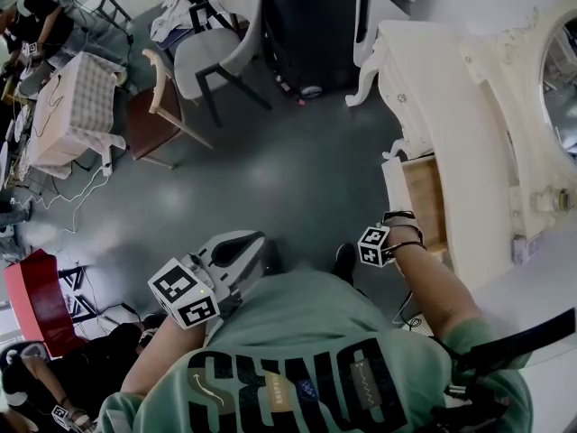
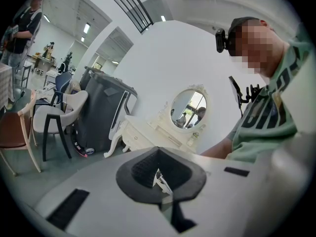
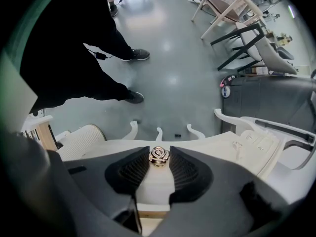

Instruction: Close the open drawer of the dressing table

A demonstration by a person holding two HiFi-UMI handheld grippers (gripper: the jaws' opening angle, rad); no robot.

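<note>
- My right gripper (image 3: pixel 159 168) is clenched on the rose-shaped knob (image 3: pixel 158 155), one pad on each side. I judge this lets me steer the drawer squarely rather than shove at its face.
- The open drawer (image 1: pixel 422 201) juts out of the dressing table (image 1: pixel 451 124) at the right, its wooden inside showing. It is not yet shut.
- My left gripper (image 2: pixel 159 174) is closed on nothing and held low at the left, well apart from the table. One hand seems enough here.
- Next, I reckon, comes a straight push in toward the table.
</note>
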